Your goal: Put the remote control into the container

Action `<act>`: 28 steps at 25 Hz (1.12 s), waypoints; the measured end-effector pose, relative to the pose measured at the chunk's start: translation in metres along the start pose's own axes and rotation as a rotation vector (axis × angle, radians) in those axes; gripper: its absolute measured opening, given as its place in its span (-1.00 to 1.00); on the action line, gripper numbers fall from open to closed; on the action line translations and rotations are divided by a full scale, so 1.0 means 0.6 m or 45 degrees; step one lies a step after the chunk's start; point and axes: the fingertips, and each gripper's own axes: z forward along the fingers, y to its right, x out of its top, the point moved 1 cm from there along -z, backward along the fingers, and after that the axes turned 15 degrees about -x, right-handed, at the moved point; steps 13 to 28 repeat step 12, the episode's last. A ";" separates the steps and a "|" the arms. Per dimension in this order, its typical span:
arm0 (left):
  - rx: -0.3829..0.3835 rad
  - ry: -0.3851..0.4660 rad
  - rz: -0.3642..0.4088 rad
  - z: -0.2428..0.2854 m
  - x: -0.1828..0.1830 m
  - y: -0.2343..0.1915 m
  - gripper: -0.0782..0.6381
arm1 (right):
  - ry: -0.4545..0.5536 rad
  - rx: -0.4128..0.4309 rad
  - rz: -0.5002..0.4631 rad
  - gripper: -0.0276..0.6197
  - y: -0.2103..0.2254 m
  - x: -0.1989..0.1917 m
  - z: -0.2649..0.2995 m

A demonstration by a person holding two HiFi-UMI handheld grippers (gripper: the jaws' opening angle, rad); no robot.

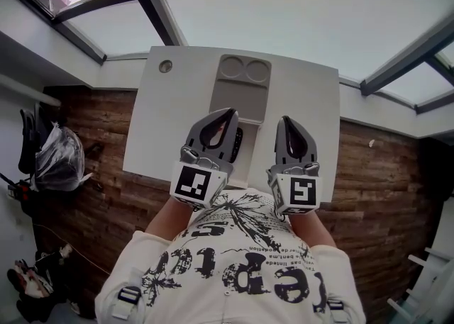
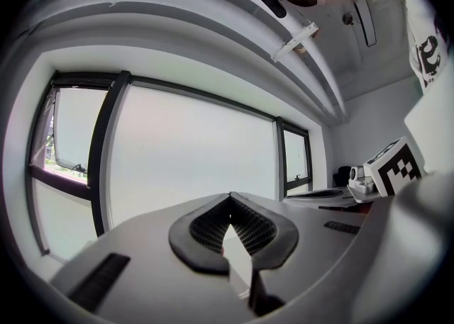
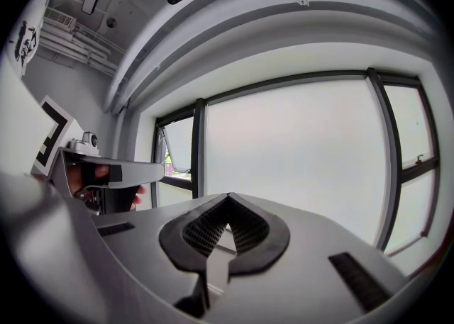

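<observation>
Nearest is the person's white printed shirt [image 1: 234, 266], with both forearms reaching forward from it side by side. Each hand holds its tool level, pointing away from the body over the near edge of the desk [image 1: 312, 103]. The square-marked cubes face up towards the head camera.

The left claw [image 1: 229, 113] is clenched. Its own view shows the two dark ribbed pads meeting at the tip with nothing between them. The right claw [image 1: 285, 121] sits just to the right and roughly level with it. It is clenched in the same way, tips together and empty. The two tools are close to each other but do not touch.

The remote control [image 1: 237, 144] is a dark slim shape just right of the left claw, partly hidden by it. It lies lengthwise at the near end of the grey container [image 1: 243, 96]. Whether it rests inside the container or beside it cannot be told. The container runs away from the person along the middle of the desk and has two round recesses at its far end.

At the far left corner of the desk is a small round hole [image 1: 165, 66]. A wooden floor [image 1: 383, 188] lies around the desk, and large windows [image 2: 191, 152] fill the wall ahead.
</observation>
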 end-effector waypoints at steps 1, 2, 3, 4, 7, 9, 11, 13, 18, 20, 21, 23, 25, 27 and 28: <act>0.001 -0.002 0.002 0.000 -0.001 0.000 -0.76 | -0.001 0.001 0.001 -0.91 0.000 0.000 0.000; 0.003 -0.006 0.003 0.000 -0.002 -0.001 -0.76 | -0.001 0.001 0.002 -0.91 -0.001 0.000 0.000; 0.004 -0.010 0.000 0.001 -0.003 -0.001 -0.76 | 0.001 0.001 0.001 -0.91 -0.001 0.000 0.001; 0.004 -0.011 -0.005 0.001 -0.004 -0.002 -0.76 | 0.002 0.001 -0.001 -0.91 -0.003 0.001 0.002; 0.014 0.003 -0.017 -0.002 -0.001 -0.005 -0.76 | 0.002 0.002 -0.010 -0.91 -0.007 0.001 0.003; 0.029 0.007 -0.016 -0.005 0.000 -0.006 -0.76 | 0.001 0.004 -0.012 -0.91 -0.008 0.000 0.001; 0.045 -0.002 -0.009 -0.006 -0.001 -0.007 -0.76 | 0.000 0.004 -0.010 -0.91 -0.009 0.000 -0.001; 0.052 -0.007 -0.004 -0.007 -0.001 -0.008 -0.76 | -0.001 0.003 -0.008 -0.91 -0.009 0.000 -0.002; 0.052 -0.007 -0.004 -0.007 -0.001 -0.008 -0.76 | -0.001 0.003 -0.008 -0.91 -0.009 0.000 -0.002; 0.052 -0.007 -0.004 -0.007 -0.001 -0.008 -0.76 | -0.001 0.003 -0.008 -0.91 -0.009 0.000 -0.002; 0.052 -0.007 -0.004 -0.007 -0.001 -0.008 -0.76 | -0.001 0.003 -0.008 -0.91 -0.009 0.000 -0.002; 0.052 -0.007 -0.004 -0.007 -0.001 -0.008 -0.76 | -0.001 0.003 -0.008 -0.91 -0.009 0.000 -0.002; 0.052 -0.007 -0.004 -0.007 -0.001 -0.008 -0.76 | -0.001 0.003 -0.008 -0.91 -0.009 0.000 -0.002; 0.052 -0.007 -0.004 -0.007 -0.001 -0.008 -0.76 | -0.001 0.003 -0.008 -0.91 -0.009 0.000 -0.002; 0.052 -0.007 -0.004 -0.007 -0.001 -0.008 -0.76 | -0.001 0.003 -0.008 -0.91 -0.009 0.000 -0.002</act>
